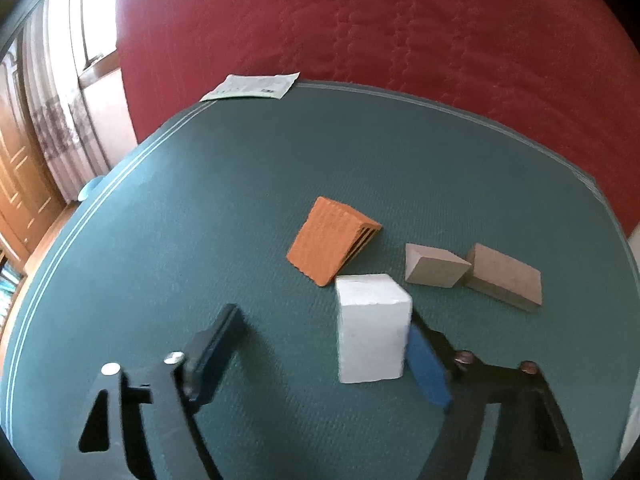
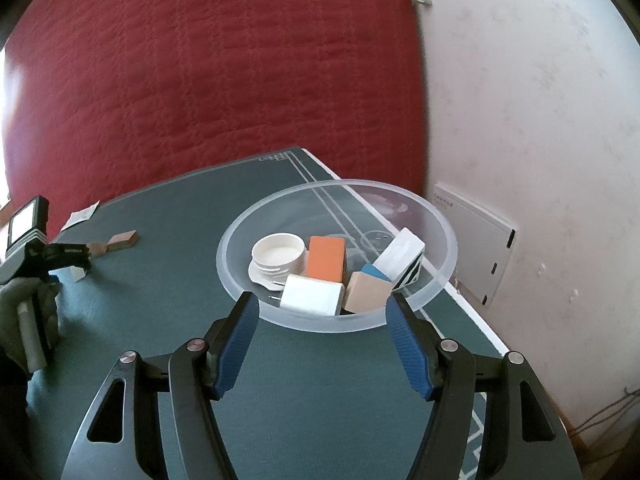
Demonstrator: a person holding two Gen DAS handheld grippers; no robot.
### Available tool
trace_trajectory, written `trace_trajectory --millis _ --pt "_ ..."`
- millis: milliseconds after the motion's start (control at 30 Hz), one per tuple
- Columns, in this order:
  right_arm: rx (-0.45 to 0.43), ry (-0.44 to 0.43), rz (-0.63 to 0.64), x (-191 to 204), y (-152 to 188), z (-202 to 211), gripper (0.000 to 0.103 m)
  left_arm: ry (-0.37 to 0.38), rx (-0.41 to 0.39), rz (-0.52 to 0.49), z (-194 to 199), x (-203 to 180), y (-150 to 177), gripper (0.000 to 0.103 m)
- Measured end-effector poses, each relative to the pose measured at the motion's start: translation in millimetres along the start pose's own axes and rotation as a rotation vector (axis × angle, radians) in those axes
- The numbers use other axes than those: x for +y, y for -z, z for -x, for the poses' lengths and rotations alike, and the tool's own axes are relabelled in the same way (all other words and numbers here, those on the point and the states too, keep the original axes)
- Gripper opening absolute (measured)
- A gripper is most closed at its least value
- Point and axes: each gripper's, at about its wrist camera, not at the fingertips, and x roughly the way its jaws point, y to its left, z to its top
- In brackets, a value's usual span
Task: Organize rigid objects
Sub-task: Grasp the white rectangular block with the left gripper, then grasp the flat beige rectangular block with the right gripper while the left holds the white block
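Note:
On the green mat (image 1: 200, 200) a white block (image 1: 372, 332) stands upright between the fingers of my left gripper (image 1: 324, 320). The right pad touches the block's side and the left finger stands well clear of it, so the gripper is open. Beyond lie an orange ridged block (image 1: 332, 240), a tan wedge (image 1: 434, 266) and a flat tan block (image 1: 506, 276). My right gripper (image 2: 322, 300) is open at the near wall of a clear bowl (image 2: 440, 216). The bowl holds a white dish (image 2: 278, 254), an orange block (image 2: 326, 258), a white plug (image 2: 312, 294) and a tan block (image 2: 368, 290).
A paper slip (image 1: 252, 86) lies at the mat's far edge. A red quilted cover (image 1: 400, 20) rises behind the table. A white wall (image 2: 540, 120) runs close along the table's right edge, by the bowl. A gloved hand (image 2: 24, 308) holds the left gripper at the far left.

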Motion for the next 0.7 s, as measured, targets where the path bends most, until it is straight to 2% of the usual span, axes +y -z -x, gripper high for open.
trace_trajectory --millis 233,467,567,700 --pt "0.017 -0.014 0.022 9.5 1.6 -0.6 0.067 0.042 -0.029 -0.041 5.1 1.8 2.2 0.031" --pt "0.066 -0.083 0.066 28.9 3.2 -9.2 0.067 0.084 -0.017 -0.05 11.2 12.8 7.2 0.031" --pt "0.102 -0.155 0.091 45.7 -1.7 -16.1 0.067 0.098 -0.013 -0.052 16.9 21.5 11.9 0.031" --pt "0.166 -0.299 0.131 79.4 -12.9 -31.2 0.067 0.112 -0.015 -0.052 25.0 33.3 21.1 0.031"
